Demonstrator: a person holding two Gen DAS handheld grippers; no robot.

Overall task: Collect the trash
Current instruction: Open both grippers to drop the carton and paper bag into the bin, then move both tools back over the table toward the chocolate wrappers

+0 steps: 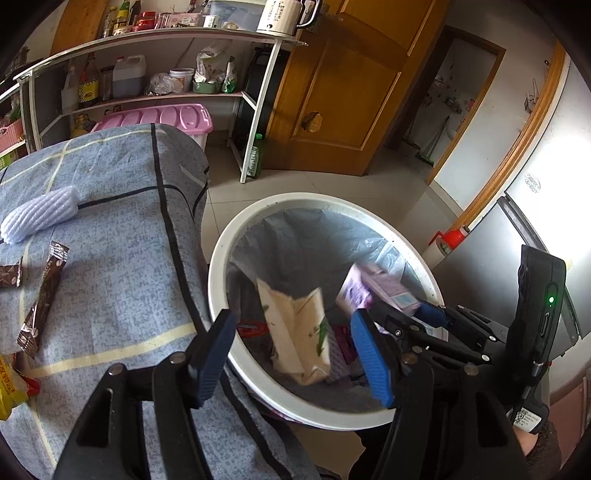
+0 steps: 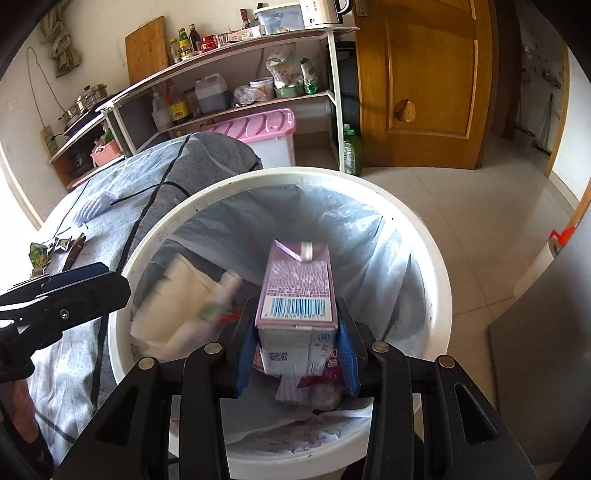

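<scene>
Two grippers over the bin (image 2: 436, 266): the right gripper (image 2: 297, 354) should spread its clamped jaws fully so the carton (image 2: 297, 284) drops cleanly; the left gripper (image 1: 295, 354) gapes empty.

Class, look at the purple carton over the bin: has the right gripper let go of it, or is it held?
Held. The purple carton sits clamped between the right gripper's blue fingers, above the lined white bin.

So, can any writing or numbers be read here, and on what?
Nothing reads clearly.
On the purple carton: a barcode, digits beneath blurred; side print too small.
On the yellow packet: characters cut off.
On the shelf bottles and kettle: labels too small.
</scene>
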